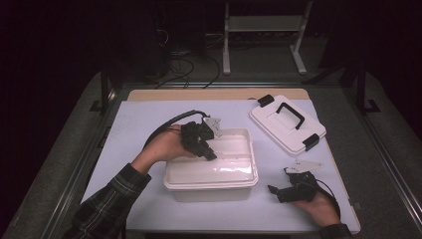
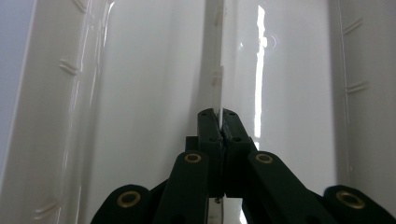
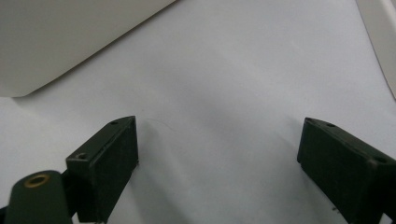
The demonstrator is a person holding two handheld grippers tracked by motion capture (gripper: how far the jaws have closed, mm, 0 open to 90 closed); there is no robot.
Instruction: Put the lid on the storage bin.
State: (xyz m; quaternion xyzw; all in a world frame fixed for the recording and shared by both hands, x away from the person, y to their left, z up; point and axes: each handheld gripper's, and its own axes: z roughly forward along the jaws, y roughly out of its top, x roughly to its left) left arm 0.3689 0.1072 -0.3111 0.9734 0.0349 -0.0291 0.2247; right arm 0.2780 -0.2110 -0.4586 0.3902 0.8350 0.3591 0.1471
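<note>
An open white plastic box stands mid-table. My left gripper reaches down into it from the left. In the left gripper view its jaws are shut on a thin pale plate seen edge-on, which runs up the middle of the box's glossy inside. My right gripper rests in a hand on the table, right of the box's front corner. Its jaws stand wide open over bare tabletop, with nothing between them. The box's corner lies ahead of it to the left.
The box's white lid, with a black handle and black clips, lies flat at the back right; its edge shows in the right gripper view. A pale mat covers the table. Cables and a white frame sit beyond the far edge.
</note>
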